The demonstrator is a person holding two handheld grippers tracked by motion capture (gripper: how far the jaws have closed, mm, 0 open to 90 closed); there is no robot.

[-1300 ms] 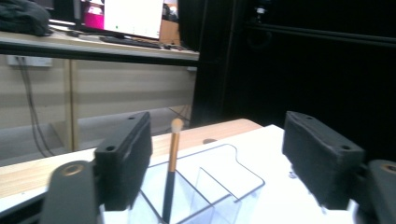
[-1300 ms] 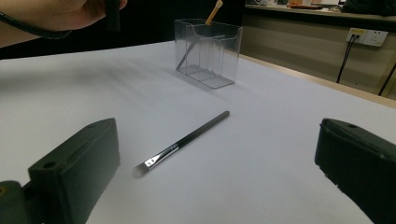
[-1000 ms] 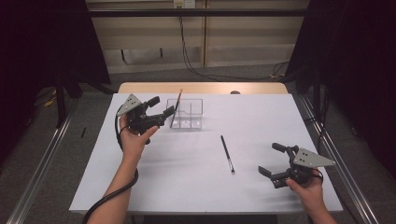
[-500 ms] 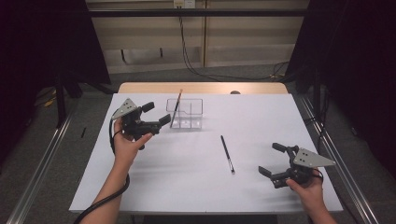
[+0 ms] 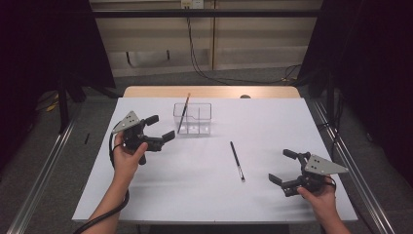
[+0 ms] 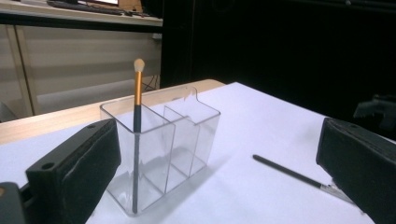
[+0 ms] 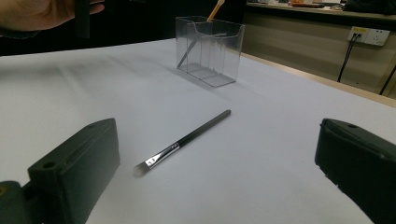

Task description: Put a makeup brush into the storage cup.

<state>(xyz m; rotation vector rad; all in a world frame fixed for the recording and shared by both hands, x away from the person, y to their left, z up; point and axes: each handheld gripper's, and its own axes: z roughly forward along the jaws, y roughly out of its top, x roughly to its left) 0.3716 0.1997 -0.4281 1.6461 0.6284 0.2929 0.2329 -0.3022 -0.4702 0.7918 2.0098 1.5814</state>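
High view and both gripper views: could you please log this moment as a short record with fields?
Container: clear plastic three-compartment organiser on the white table
Stored: orange-handled makeup brush, upright in an end compartment
Loose: black makeup brush, flat on the table
Left gripper: jaws just opened, nothing between them
Right gripper: open, near the black brush

Two black two-jaw tools (image 5: 156, 127) with grey three-cornered plates, trailing black cables

A lab-like recording room: black curtains (image 5: 44, 44), metal rails (image 5: 44, 161), white-covered table (image 5: 272, 122).
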